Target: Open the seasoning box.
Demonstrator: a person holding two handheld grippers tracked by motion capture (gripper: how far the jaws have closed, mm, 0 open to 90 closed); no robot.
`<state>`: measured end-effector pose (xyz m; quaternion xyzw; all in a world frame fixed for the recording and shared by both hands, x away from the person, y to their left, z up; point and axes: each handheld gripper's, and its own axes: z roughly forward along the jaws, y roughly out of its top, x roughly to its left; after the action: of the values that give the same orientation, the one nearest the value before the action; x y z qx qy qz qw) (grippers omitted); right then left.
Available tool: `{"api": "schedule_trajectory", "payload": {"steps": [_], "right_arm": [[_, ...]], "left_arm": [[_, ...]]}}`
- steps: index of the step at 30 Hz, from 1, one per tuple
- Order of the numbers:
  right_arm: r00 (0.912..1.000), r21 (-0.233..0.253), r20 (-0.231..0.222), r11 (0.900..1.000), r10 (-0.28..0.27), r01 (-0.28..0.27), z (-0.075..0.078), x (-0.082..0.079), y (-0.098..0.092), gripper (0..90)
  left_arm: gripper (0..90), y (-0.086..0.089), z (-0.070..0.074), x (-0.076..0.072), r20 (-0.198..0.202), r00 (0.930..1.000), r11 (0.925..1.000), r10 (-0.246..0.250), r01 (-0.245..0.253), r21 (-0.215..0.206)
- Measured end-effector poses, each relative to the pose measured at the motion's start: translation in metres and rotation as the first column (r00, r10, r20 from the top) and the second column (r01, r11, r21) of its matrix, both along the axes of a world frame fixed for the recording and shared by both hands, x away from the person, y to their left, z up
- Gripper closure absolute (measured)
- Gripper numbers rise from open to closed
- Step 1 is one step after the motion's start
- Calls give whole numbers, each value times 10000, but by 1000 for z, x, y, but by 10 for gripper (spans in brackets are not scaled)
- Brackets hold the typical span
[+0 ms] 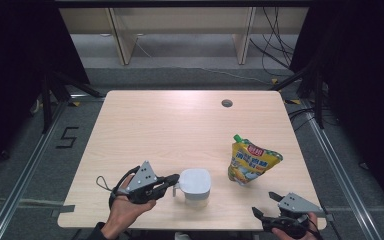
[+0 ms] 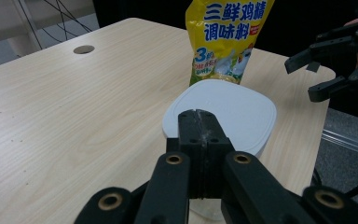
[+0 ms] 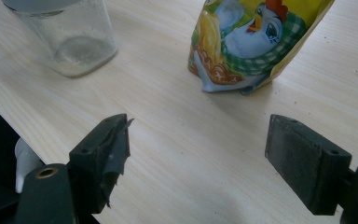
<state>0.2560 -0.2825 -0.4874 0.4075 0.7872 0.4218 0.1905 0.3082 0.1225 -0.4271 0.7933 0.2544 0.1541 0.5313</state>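
Left gripper [image 1: 172, 181] sits at the near left of the table [image 1: 145, 125], jaws pressed together right at the near edge of the jar [image 1: 195, 186]; in the left gripper view the 2 black jaws meet with no gap against the white lid [image 2: 223, 114], and whether a lid tab or handle is pinched between them I cannot tell. Right gripper [image 1: 266, 205] hovers at the near right corner, jaws spread wide, nothing held. Jar stands upright near the front edge, center-left, just beside the seasoning pouch [image 1: 252, 161], which stands to its right, not touching. Jar body is clear glass or hard plastic, squarish with rounded corners, a thin layer of pale powder at the bottom [image 3: 77, 49]; lid is matte white plastic, rounded square, slightly domed. Judgement: jar is light, nearly empty, rigid, smooth walls likely slippery and breakable if glass, so it could skid or tip when pushed at lid height; best hold is across the lid rim or the flat side walls, low. Pouch is glossy yellow film with a green screw cap [image 1: 238, 137] at top and a printed chicken [image 3: 256, 32] near the base; soft, crinkly, probably partly full and bottom-heavy, will dent and slip under a squeeze. Best grip there is the stiff neck under the cap or the sealed top edge. Table is pale wood laminate with 1 cable hole [image 1: 226, 103].
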Motion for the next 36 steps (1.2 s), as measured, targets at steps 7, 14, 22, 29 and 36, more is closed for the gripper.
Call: {"api": "schedule_trajectory", "payload": {"steps": [7,14,22,29,36], "right_arm": [[9999,-125,60,9998,145,-144,1,0,1,233],[9999,-123,52,9999,109,-109,2,0,3,248],[9996,-185,266,9998,34,-29,4,0,5,235],[9985,421,459,9986,314,-334,6,4,15,202],[9862,-32,817,9895,1441,-1443,9,13,36,458]], "left_arm": [[890,-5,-5,4,-104,9999,10000,-16,17,94],[890,-6,-10,8,-41,9999,9998,-107,107,146],[890,-5,-11,7,-164,9999,10000,45,-44,36],[890,-4,-12,6,-132,9999,9999,111,-110,50],[890,-3,-13,7,-180,9997,9999,135,-136,-61]]}}
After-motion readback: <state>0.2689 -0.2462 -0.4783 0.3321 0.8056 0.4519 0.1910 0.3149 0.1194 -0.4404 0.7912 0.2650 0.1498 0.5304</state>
